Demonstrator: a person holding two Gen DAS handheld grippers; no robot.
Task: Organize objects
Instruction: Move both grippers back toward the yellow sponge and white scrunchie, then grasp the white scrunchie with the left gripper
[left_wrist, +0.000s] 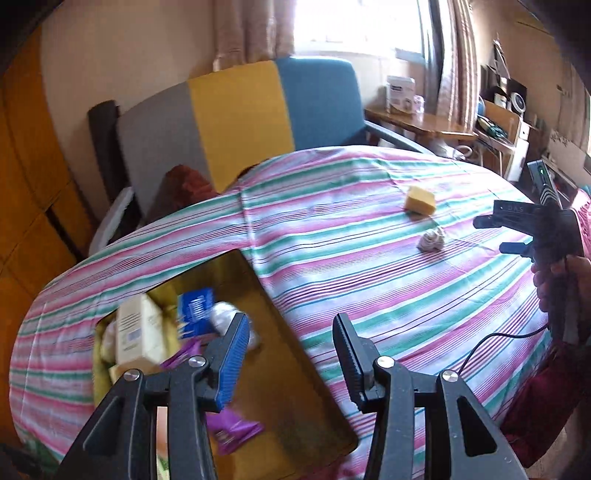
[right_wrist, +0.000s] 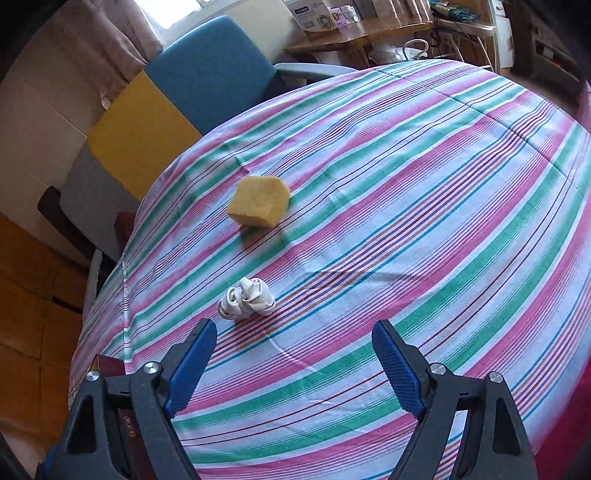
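Observation:
A yellow sponge block (right_wrist: 258, 201) (left_wrist: 420, 200) lies on the striped cloth (right_wrist: 406, 221). Nearer to me is a small white knotted cord bundle (right_wrist: 246, 298) (left_wrist: 431, 240). My right gripper (right_wrist: 295, 332) hovers just short of the bundle, jaws wide and empty. In the left wrist view the right gripper (left_wrist: 495, 234) shows at the right edge, held by a hand. My left gripper (left_wrist: 291, 350) is open and empty over an olive-gold box (left_wrist: 295, 398). The box holds a cream carton (left_wrist: 136, 332), a blue packet (left_wrist: 195, 310), a white wad (left_wrist: 225, 314) and a purple packet (left_wrist: 236, 428).
A grey, yellow and blue sofa (left_wrist: 240, 110) stands behind the bed, with a wooden desk (left_wrist: 417, 122) by the window. A black cable (left_wrist: 491, 343) trails over the cloth at the right. A dark red box (right_wrist: 110, 365) sits at the cloth's near left edge.

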